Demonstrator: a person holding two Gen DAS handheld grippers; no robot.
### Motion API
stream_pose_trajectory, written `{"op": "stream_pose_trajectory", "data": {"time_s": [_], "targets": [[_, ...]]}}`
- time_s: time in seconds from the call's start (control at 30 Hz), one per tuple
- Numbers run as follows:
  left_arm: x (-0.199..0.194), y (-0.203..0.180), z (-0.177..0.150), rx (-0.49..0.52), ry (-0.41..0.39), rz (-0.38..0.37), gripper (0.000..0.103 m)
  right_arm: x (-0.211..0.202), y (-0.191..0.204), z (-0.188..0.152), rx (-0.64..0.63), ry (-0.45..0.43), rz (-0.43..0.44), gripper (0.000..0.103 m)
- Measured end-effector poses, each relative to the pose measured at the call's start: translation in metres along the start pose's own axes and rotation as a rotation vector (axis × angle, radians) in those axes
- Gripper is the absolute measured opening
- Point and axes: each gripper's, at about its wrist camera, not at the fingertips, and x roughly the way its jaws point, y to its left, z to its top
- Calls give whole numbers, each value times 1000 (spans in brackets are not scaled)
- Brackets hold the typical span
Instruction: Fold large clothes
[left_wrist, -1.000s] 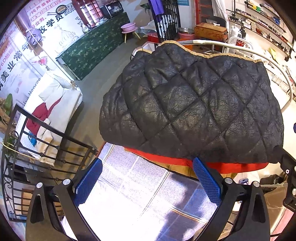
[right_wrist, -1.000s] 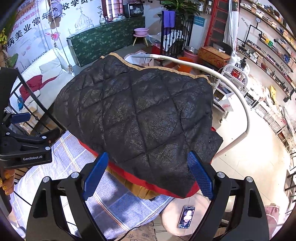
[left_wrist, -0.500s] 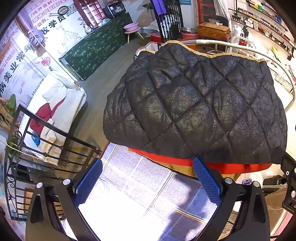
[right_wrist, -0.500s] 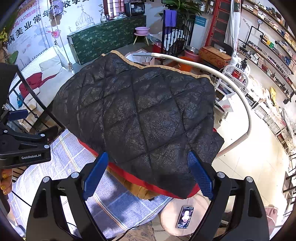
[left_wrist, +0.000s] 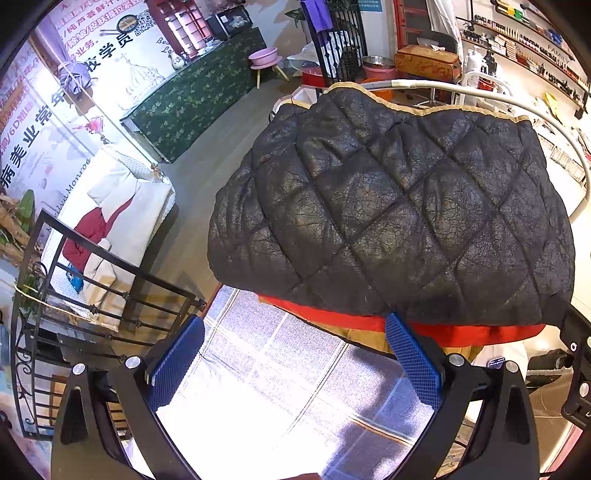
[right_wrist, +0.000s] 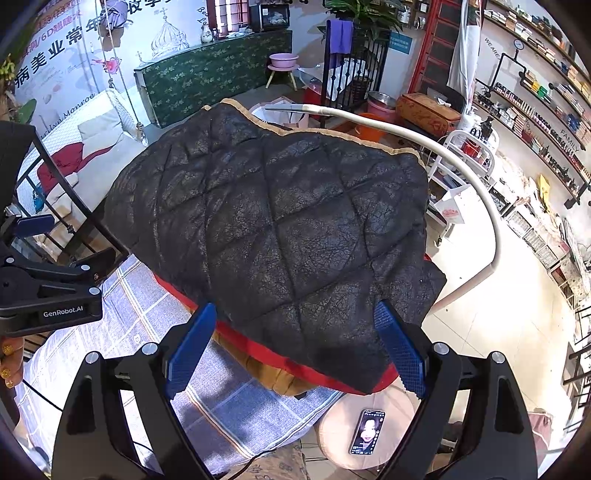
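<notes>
Both views have edged slightly nearer the black quilted jacket, folded atop red and tan garments; left gripper and right gripper hang spread apart, empty, and the bulky stack may slide off the checked cloth's edge.

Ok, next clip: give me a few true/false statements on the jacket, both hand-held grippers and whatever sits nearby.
1. The black quilted jacket lies folded on top of a red garment. True.
2. The right hand-held gripper is clamped on the jacket. False: its jaws are wide open and hold nothing.
3. The left hand-held gripper is open. True.
4. A phone lies on the jacket. False: it lies on a round stool beside the bed.
5. The checked blanket is green. False: it is blue and white.
</notes>
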Motion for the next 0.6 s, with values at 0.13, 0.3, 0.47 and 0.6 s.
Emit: {"op": "stream_pose_trajectory", "data": {"time_s": [0.13,0.3,0.47,0.6], "targets": [[0,0,0,4,-2,7,97,0,0,0,1,1,1,87],[0,0,-1,-1,2,1,97,1,1,1,-5,-1,3,87],[-1,1,-2,-1,2,-1,97,1,2,4,-7,-4,4,87],[-1,1,-3,-1,5,-3,97,1,2,4,-7,-4,3,87]]}}
